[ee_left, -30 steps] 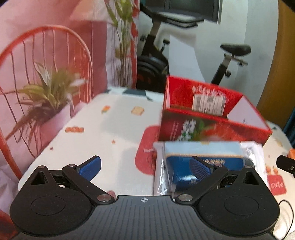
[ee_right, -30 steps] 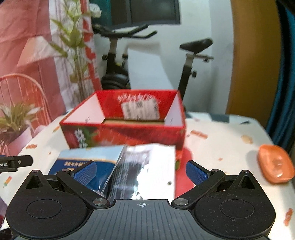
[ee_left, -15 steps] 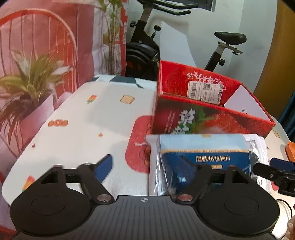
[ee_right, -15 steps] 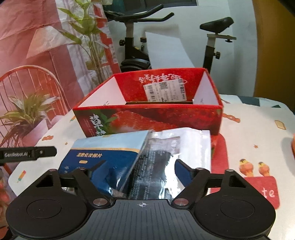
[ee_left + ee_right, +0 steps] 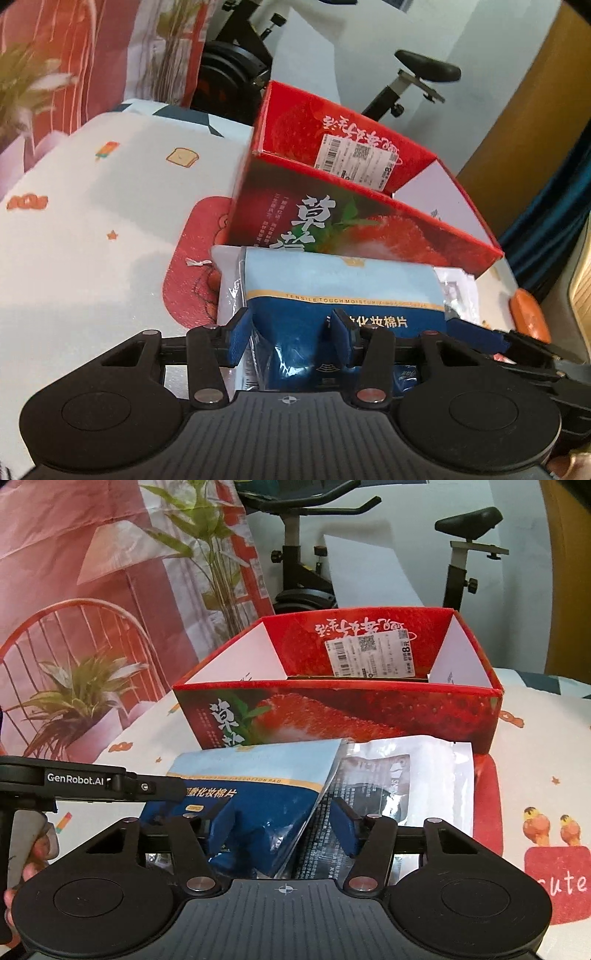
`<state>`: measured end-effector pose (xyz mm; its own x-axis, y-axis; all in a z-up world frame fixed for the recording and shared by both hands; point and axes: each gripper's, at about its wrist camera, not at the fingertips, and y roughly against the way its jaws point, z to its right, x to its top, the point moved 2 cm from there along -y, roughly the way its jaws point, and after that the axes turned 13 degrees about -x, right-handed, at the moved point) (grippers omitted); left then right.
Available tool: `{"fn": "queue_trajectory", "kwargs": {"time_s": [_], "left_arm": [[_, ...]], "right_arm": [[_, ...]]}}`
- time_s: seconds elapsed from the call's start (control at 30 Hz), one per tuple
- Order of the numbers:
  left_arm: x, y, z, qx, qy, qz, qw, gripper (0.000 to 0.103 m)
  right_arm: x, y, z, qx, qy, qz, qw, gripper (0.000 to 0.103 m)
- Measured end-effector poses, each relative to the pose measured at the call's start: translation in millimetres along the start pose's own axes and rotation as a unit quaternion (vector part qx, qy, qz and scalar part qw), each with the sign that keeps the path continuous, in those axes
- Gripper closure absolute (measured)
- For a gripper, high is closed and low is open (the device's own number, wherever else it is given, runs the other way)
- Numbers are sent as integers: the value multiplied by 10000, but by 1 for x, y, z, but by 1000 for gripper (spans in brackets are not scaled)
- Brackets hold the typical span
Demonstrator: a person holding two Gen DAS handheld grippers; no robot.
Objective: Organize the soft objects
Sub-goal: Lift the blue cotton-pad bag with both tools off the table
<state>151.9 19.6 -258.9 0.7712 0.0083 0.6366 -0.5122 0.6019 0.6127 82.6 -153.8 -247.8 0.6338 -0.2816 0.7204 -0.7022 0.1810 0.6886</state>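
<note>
Left wrist view: left gripper (image 5: 290, 341) has just been closing and clamps the blue cotton-pad pack (image 5: 343, 291); right gripper (image 5: 282, 825) likewise. Step: grasp. Next: lift toward the red strawberry box (image 5: 369, 709) at 12 o'clock.

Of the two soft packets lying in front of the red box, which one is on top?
The blue cotton pad packet is on top; its edge overlaps the clear packet with black print beside it.

A table under a white cloth printed with small cartoon motifs (image 5: 103, 206) is carrying a red open-topped strawberry-print cardboard box (image 5: 369, 712); a blue-and-white plastic pouch (image 5: 258, 775) and a clear-and-white plastic packet (image 5: 424, 768) are lying just before it, overlapping.
</note>
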Motion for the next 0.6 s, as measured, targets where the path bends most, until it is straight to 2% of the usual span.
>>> {"fn": "queue_trajectory", "kwargs": {"time_s": [0.33, 0.47, 0.6], "left_arm": [[6, -6, -11, -200, 358, -52, 9991, 48], [5, -9, -9, -210, 295, -18, 9993, 49], [7, -8, -1, -415, 46, -28, 9991, 49]], "right_arm": [[-2, -1, -1, 94, 51, -35, 9999, 60], [-2, 1, -5, 69, 197, -33, 9998, 63], [0, 7, -11, 95, 300, 14, 9995, 67]]}}
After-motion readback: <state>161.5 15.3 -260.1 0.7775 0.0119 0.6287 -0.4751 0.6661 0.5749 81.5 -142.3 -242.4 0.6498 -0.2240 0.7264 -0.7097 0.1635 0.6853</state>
